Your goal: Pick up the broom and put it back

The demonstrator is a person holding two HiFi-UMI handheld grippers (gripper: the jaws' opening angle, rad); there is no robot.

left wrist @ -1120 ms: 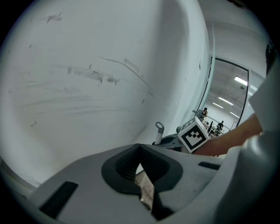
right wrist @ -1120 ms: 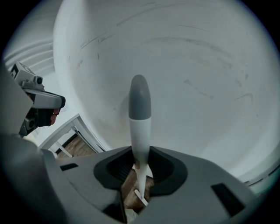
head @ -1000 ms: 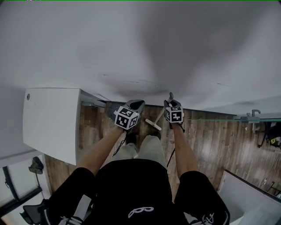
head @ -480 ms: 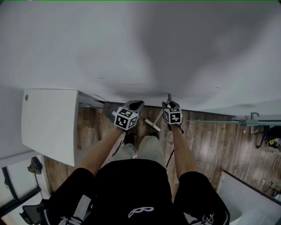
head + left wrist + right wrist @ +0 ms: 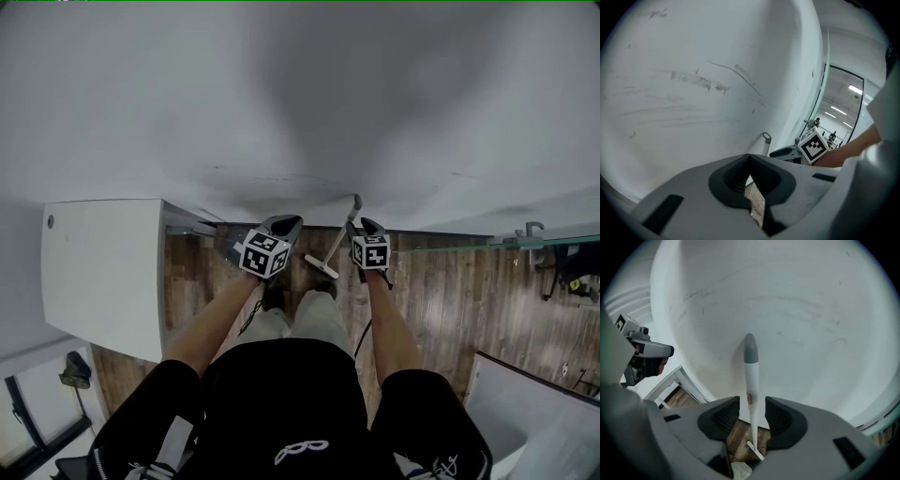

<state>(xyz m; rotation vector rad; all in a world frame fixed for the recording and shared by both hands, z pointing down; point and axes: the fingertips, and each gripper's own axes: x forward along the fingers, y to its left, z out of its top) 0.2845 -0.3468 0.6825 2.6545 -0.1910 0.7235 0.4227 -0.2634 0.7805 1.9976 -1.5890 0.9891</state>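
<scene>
The broom point(image 5: 339, 234) leans against the white wall, its grey-capped handle top up and its head on the wooden floor. In the right gripper view the white handle point(image 5: 751, 380) runs up between the jaws of my right gripper point(image 5: 752, 404). The jaws are opening and there is a gap on each side of the handle, so the pads do not press on it. In the head view my right gripper point(image 5: 361, 227) sits just right of the handle. My left gripper point(image 5: 286, 225) hangs to the left of the broom, jaws closed together and empty point(image 5: 750, 159).
A white cabinet point(image 5: 103, 272) stands at the left against the wall point(image 5: 300, 94). A glass partition edge point(image 5: 506, 242) runs to the right above the wooden floor point(image 5: 450, 291). A white panel point(image 5: 525, 403) lies at the lower right. The person's shoes stand just behind the broom head.
The right gripper's jaws have spread off the broom handle, which now rests on the wall a little left of that gripper. The left gripper has hardly moved.
</scene>
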